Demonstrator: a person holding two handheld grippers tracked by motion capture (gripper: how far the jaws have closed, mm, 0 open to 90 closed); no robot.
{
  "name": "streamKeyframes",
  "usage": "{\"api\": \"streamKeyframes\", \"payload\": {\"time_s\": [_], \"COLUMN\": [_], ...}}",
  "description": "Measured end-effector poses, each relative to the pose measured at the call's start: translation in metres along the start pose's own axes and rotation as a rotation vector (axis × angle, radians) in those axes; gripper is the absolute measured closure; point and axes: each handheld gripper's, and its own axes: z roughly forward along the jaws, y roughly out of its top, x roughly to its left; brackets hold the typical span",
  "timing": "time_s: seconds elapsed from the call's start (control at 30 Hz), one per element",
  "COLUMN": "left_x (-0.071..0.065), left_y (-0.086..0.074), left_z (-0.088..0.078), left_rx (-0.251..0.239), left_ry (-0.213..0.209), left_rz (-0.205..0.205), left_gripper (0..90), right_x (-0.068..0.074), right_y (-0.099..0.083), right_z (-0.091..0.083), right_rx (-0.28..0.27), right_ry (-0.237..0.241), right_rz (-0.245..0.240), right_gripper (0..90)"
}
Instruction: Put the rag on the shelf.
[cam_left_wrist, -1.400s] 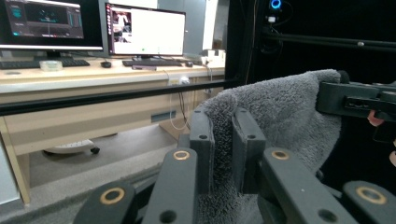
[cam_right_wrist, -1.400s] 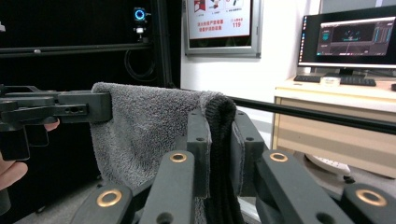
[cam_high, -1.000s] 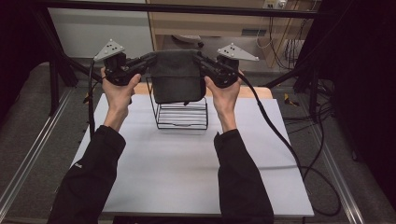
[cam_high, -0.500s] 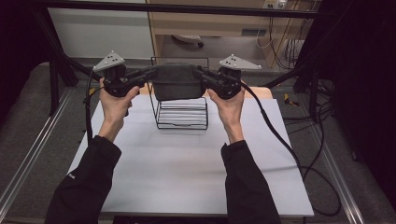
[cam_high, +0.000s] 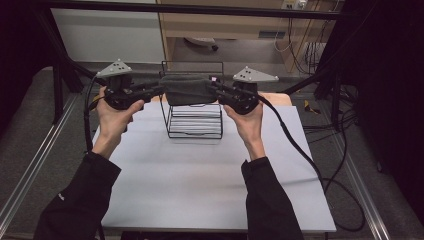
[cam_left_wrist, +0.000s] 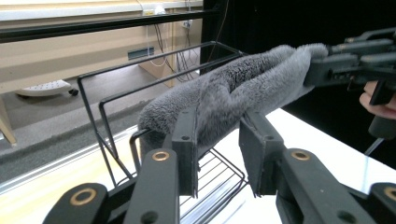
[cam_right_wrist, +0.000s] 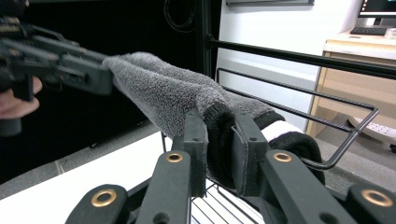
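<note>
A grey fluffy towel (cam_high: 189, 89) hangs stretched between the two grippers, just above the black wire rack (cam_high: 194, 121) at the table's (cam_high: 200, 190) twelve o'clock end. The left gripper (cam_high: 157, 90) pinches its nine o'clock end; the right gripper (cam_high: 214, 86) clamps the three o'clock end, jaws tight on the dark hem.
</note>
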Motion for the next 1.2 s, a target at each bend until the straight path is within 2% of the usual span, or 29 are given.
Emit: {"api": "streamKeyframes", "payload": {"time_s": [0.2, 0.4, 0.5, 0.6, 0.67, 0.8, 0.93, 1.0, 1.13, 1.2], "left_x": [0.001, 0.001, 0.002, 0.003, 0.002, -0.002, -0.002, -0.002, -0.002, -0.002], "left_y": [0.013, 0.023, 0.027, 0.028, 0.026, 0.019, 0.011, 0.006, -0.005, -0.010], "left_z": [-0.002, 0.001, 0.002, 0.007, 0.012, 0.019, 0.020, 0.021, 0.025, 0.028], "left_rx": [-0.020, -0.048, -0.055, -0.022, 0.013, 0.058, 0.087, 0.103, 0.136, 0.155], "left_ry": [0.022, 0.032, 0.059, 0.059, 0.045, 0.022, -0.006, -0.007, -0.009, -0.006], "left_rz": [-0.028, -0.052, -0.043, -0.041, -0.036, -0.005, -0.003, 0.009, 0.022, 0.028], "left_gripper": [71.3, 77.8, 81.5, 85.7, 89.2, 89.6, 89.6, 89.6, 89.6, 89.6], "right_x": [0.002, 0.000, 0.000, 0.001, 0.001, 0.001, 0.002, 0.003, 0.005, 0.006], "right_y": [-0.002, -0.006, -0.007, -0.007, -0.008, -0.009, -0.009, -0.010, -0.009, -0.009], "right_z": [-0.002, -0.002, -0.002, -0.002, -0.002, -0.003, -0.004, -0.005, -0.006, -0.006], "right_rx": [0.011, 0.010, 0.012, 0.017, 0.016, 0.025, 0.030, 0.035, 0.028, 0.016], "right_ry": [-0.001, 0.008, 0.010, 0.010, 0.010, 0.013, 0.023, 0.027, 0.044, 0.060], "right_rz": [-0.021, -0.017, -0.025, -0.032, -0.030, -0.032, -0.034, -0.036, -0.019, -0.010], "right_gripper": [78.4, 78.3, 78.3, 78.1, 77.8, 75.9, 70.7, 65.9, 50.3, 47.6]}}
